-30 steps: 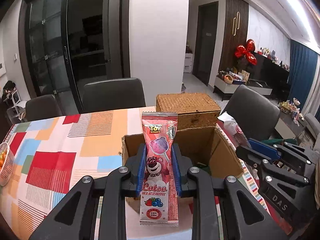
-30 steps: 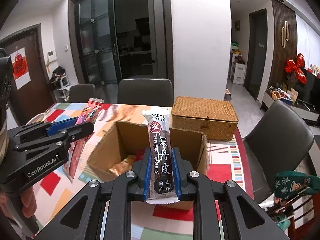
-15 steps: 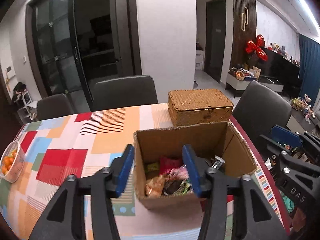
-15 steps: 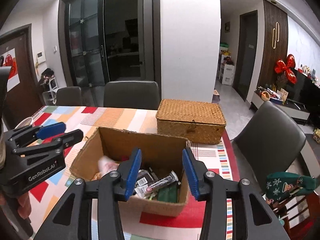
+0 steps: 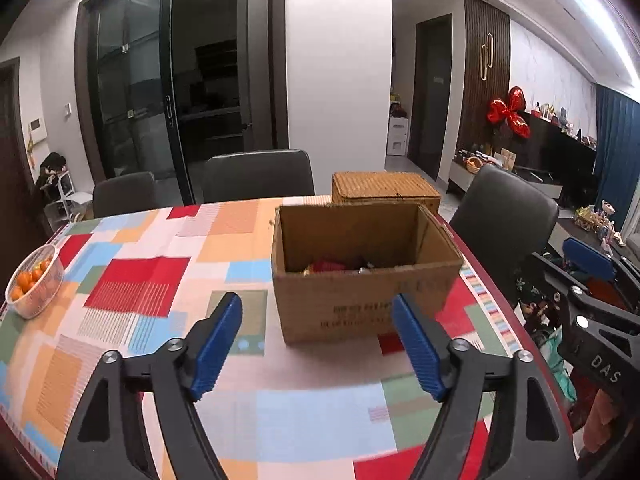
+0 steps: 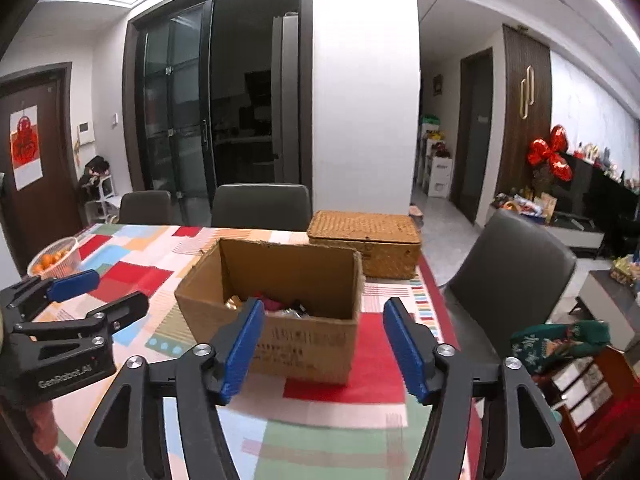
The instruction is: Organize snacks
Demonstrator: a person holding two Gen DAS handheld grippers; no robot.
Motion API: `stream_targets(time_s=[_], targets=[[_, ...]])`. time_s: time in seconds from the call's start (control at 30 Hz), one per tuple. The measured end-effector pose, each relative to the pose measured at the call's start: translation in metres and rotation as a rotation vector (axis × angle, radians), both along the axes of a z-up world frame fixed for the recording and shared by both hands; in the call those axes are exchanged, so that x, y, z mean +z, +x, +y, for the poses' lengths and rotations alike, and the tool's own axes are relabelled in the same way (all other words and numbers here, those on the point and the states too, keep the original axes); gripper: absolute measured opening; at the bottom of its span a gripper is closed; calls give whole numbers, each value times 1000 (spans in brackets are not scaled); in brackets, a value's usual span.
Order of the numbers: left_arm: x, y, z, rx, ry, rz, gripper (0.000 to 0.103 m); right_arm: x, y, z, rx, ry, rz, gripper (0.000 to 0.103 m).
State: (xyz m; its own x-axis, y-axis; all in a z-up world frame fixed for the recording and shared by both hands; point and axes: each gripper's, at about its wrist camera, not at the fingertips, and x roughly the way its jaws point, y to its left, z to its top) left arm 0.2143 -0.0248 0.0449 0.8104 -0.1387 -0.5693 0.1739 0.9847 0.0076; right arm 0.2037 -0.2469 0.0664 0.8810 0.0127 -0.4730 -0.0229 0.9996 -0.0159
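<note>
We see a big room with a white pillar (image 5: pixel 338 80), dark glass doors (image 6: pixel 180 120) and a brown door with a red paper sign (image 6: pixel 26 142) on it. A red bow balloon (image 5: pixel 508 112) hangs by a dark cabinet.

A table (image 5: pixel 132 264) fills the near part of the room. Its cloth has red, blue, orange and green squares. We count three dark chairs: two at the far edge (image 5: pixel 258 176) (image 5: pixel 124 194) and one at the right edge (image 5: pixel 502 216).

One open cardboard box (image 5: pixel 360 304) stands near the right edge of the table. It has dark print on its front, too blurry to read. The snacks (image 6: pixel 276 304) lie inside it, in a small pile at the bottom; we cannot count them. One woven basket box (image 6: pixel 366 240) with a lid sits just behind the cardboard box, at the far right corner. One clear bowl of small oranges (image 5: pixel 34 280) sits at the left edge.

There are two grippers. The left gripper (image 5: pixel 318 340) and the right gripper (image 6: pixel 324 342) both hang in front of the box. Their blue jaws have just been opening, and they stand wide apart with nothing between them. In the right view, the side of the left gripper reads "GenRobot.AI". In the left view, the right gripper shows the letters "DAS".
</note>
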Motion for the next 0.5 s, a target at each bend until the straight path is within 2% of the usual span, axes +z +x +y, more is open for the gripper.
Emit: stream_targets(time_s=[0.07, 0.3, 0.5], targets=[[-2, -13, 1, 3, 2, -7, 82, -2, -15, 0, -11, 2, -5, 73], [-12, -56, 9, 30, 21, -21, 90, -15, -54, 5, 28, 19, 39, 73], [-13, -75, 9, 40, 48, -40, 96, -21, -74, 7, 24, -28, 37, 73]])
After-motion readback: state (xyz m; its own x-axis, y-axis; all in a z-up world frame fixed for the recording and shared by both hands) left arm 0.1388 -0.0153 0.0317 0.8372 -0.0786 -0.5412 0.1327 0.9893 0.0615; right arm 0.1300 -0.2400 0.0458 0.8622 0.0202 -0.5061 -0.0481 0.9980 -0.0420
